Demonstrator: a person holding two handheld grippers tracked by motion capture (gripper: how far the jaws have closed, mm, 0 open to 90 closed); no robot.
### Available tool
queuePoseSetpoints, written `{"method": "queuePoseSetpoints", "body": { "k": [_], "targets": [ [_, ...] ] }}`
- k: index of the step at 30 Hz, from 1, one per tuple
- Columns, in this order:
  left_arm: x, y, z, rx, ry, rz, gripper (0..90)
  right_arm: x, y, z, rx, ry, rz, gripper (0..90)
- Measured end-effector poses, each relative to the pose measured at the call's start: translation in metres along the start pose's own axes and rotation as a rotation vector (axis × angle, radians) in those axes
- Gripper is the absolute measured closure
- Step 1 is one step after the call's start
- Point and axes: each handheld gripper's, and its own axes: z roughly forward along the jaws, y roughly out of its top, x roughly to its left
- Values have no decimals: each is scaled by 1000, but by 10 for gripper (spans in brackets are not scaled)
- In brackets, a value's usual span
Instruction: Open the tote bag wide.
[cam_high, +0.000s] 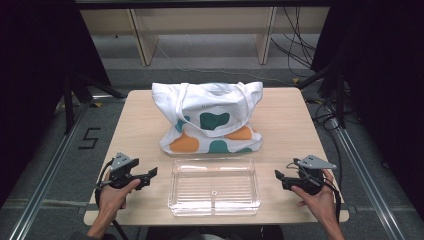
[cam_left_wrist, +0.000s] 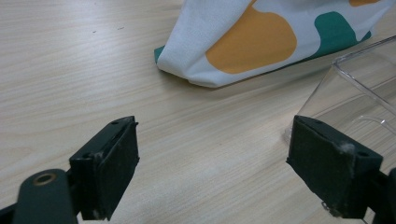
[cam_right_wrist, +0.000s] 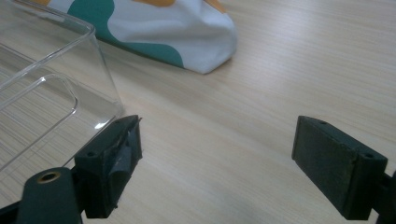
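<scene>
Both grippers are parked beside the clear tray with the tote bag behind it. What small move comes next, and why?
Probably bring the left gripper forward toward the tote bag. Both it and the right gripper are open and empty, flanking the clear tray, which holds nothing. The bag lies behind the tray, its near left corner closest to the left gripper.

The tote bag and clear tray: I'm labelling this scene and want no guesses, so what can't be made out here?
- Tote bag contents: hidden by its own cloth in the high view.
- Small print on the bag: too small to read in the high view.
- Bag top and handles: cut off by the top edge in the left claw view and the right claw view.
- Clear tray: cropped to one corner by the frame edge in both claw views.
</scene>
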Motion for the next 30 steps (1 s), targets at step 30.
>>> {"method": "queuePoseSetpoints", "body": {
  "k": [30],
  "targets": [
    [0,1,0,-12,-2,4,203,12,59,-8,-8,-11,-127,176]
  ]
}}
